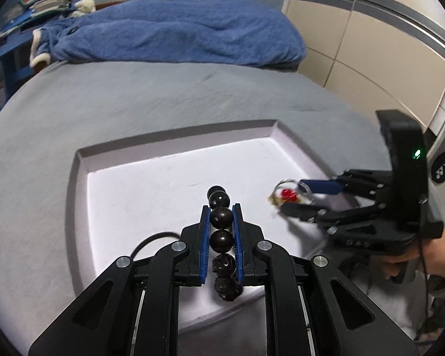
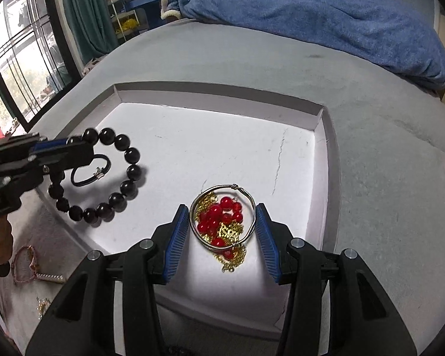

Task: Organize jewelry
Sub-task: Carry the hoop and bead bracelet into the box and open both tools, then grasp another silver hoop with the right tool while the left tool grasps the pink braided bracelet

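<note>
A shallow white tray (image 1: 151,195) (image 2: 222,148) lies on the grey bed. My left gripper (image 1: 221,210) (image 2: 71,148) is shut on a dark bead bracelet (image 1: 221,219) (image 2: 127,175) and holds it over the tray's left part. A thin black bracelet (image 2: 89,175) lies in the tray under it. My right gripper (image 2: 222,222) (image 1: 293,195) is open, its fingers either side of a silver bangle (image 2: 246,195) that lies in the tray on red beads (image 2: 219,216) (image 1: 287,194) and a gold chain (image 2: 231,231).
A blue blanket (image 1: 175,32) (image 2: 326,14) is heaped at the bed's far side. On the bed left of the tray lie a pink cord bracelet (image 2: 23,264), a pearl strand (image 2: 49,278) and a small gold piece (image 2: 43,305). A wardrobe (image 1: 370,29) stands to the right.
</note>
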Motion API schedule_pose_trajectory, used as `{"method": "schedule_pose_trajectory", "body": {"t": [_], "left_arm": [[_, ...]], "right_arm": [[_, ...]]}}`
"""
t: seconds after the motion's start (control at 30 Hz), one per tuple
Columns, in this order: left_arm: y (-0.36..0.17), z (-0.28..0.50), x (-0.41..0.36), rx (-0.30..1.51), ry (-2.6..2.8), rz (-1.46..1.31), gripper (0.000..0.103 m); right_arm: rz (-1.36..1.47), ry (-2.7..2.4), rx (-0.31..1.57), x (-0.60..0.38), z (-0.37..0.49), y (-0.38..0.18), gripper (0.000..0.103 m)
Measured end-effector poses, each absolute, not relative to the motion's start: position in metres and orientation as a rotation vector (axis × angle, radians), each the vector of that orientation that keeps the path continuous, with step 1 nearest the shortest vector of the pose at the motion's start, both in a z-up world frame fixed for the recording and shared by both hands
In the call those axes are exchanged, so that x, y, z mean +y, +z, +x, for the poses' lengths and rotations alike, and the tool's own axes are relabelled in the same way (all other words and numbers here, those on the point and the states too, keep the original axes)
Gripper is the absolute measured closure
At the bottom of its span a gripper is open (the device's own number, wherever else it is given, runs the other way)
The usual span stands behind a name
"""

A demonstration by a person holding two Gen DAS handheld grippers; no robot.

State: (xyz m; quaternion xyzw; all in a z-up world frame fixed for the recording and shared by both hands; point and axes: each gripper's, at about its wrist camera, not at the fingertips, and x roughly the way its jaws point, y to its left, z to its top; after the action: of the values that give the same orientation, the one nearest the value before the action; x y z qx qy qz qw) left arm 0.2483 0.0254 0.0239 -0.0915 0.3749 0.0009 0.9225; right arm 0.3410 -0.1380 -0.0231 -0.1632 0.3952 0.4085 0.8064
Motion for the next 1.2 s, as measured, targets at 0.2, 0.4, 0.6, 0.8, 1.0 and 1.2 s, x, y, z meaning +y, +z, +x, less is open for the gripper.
{"method": "schedule_pose_trajectory", "body": {"t": [0.2, 0.4, 0.6, 0.8, 1.0, 1.2], "left_arm": [[0.018, 0.241, 0.032, 0.791, 0.042, -0.183, 0.084], [0.021, 0.223, 0.035, 0.774, 0.056, -0.204, 0.065], [0.030, 0.190, 0.035, 0.723, 0.046, -0.221, 0.058], [0.031, 0.156, 0.025, 0.699, 0.026, -0.230, 0.047], [0.020, 0.128, 0.015, 0.714, 0.040, -0.225, 0.039], [0.002, 0.094, 0.017, 0.725, 0.072, -0.276, 0.038]], "right_arm": [[-0.372, 0.880, 0.857, -0.137, 0.342, -0.022, 0.052], [-0.314, 0.903, 0.823, -0.152, 0.333, -0.012, 0.035], [-0.180, 0.905, 0.744, -0.197, 0.312, 0.005, 0.034], [-0.139, 0.869, 0.737, -0.235, 0.292, 0.004, 0.034], [-0.114, 0.856, 0.760, -0.261, 0.266, -0.011, 0.034], [-0.137, 0.877, 0.795, -0.271, 0.241, -0.027, 0.034]]}}
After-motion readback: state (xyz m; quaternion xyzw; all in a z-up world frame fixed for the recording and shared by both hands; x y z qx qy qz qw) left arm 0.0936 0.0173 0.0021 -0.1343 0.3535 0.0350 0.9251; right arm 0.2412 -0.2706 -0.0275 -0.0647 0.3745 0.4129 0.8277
